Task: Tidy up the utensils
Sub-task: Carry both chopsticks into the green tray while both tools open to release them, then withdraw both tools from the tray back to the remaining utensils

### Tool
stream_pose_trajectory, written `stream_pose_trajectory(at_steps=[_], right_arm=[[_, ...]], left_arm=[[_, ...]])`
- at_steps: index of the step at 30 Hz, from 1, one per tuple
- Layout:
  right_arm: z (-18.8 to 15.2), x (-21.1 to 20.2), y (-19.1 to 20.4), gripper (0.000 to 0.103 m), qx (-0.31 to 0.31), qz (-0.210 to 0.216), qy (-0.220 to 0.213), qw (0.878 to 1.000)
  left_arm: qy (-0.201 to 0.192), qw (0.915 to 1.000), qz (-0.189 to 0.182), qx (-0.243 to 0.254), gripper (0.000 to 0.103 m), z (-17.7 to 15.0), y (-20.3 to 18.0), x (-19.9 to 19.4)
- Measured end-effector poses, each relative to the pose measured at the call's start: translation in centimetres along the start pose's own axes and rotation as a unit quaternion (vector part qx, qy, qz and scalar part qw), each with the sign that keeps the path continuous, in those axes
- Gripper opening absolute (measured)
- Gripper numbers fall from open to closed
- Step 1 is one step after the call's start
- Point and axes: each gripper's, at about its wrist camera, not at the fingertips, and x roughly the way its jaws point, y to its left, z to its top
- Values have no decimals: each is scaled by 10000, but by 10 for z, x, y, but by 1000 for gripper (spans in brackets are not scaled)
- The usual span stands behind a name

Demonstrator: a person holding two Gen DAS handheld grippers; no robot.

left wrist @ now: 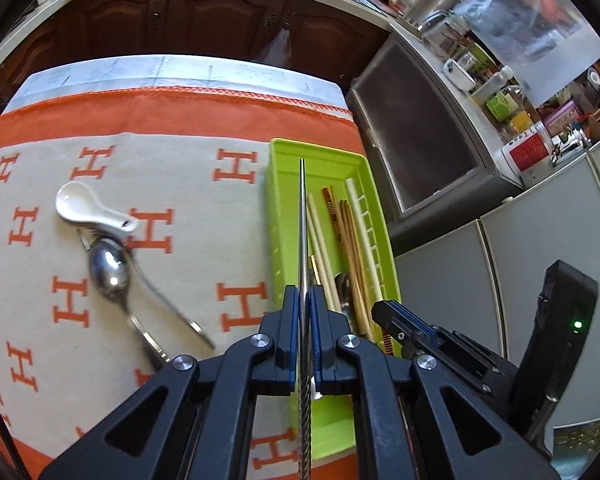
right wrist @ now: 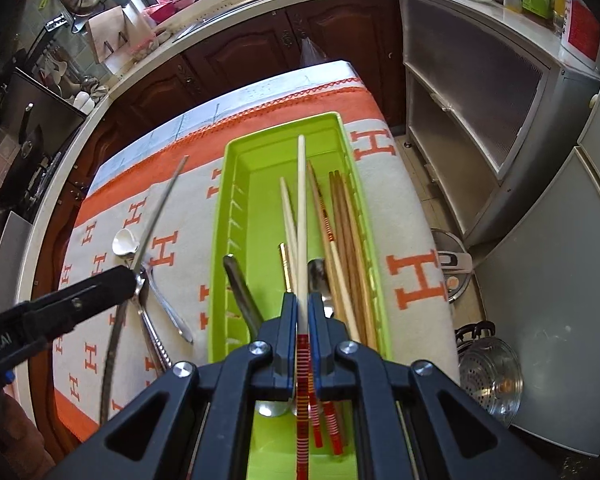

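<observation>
My left gripper (left wrist: 303, 292) is shut on a thin metal chopstick (left wrist: 302, 220), which points up the frame above the left wall of the green tray (left wrist: 278, 216). In the right wrist view that gripper (right wrist: 128, 278) hangs left of the tray. My right gripper (right wrist: 302, 300) is shut on a white chopstick (right wrist: 301, 208) with a red-striped end, held over the green tray (right wrist: 220, 240). Several wooden and white chopsticks (right wrist: 340, 240) and a metal spoon (right wrist: 318, 276) lie in the tray. A white ceramic spoon (left wrist: 88, 208) and metal spoons (left wrist: 110, 272) lie on the cloth to the left.
An orange and beige cloth (left wrist: 180, 200) with H marks covers the table. Dark wooden cabinets stand behind it. A frosted-door cabinet (left wrist: 416, 132) stands at the right. A steamer pot (right wrist: 488, 376) and a cooker lid (right wrist: 452, 268) sit on the floor beside the table.
</observation>
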Motion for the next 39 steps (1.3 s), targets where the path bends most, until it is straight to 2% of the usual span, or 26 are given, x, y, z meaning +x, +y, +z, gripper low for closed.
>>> stream_pose_trajectory(at_steps=[10, 14, 16, 22, 27, 32, 39], right_arm=[[1, -9, -11, 6, 65, -17, -101, 9999], [-3, -10, -9, 6, 21, -17, -86, 10000], [-3, -10, -8, 6, 16, 13, -83, 10000], [-11, -10, -4, 6, -22, 68, -28, 10000], [-17, -11, 4, 6, -63, 166, 13, 9998], [-20, -14, 19, 6, -184, 311, 19, 9993], [-22, -17, 53, 6, -524, 578, 43, 9969]], left_arm=[[176, 9997, 71, 182, 4, 6, -19, 38], [265, 9995, 68, 180, 16, 4, -17, 43], [287, 9994, 95, 154, 19, 2, -14, 43], [241, 9993, 233, 148, 28, -6, -3, 30], [79, 9980, 544, 298, 42, -19, 12, 14], [-114, 9950, 898, 412, 43, -36, 34, -4], [-361, 9916, 1184, 375, 49, -51, 68, -33]])
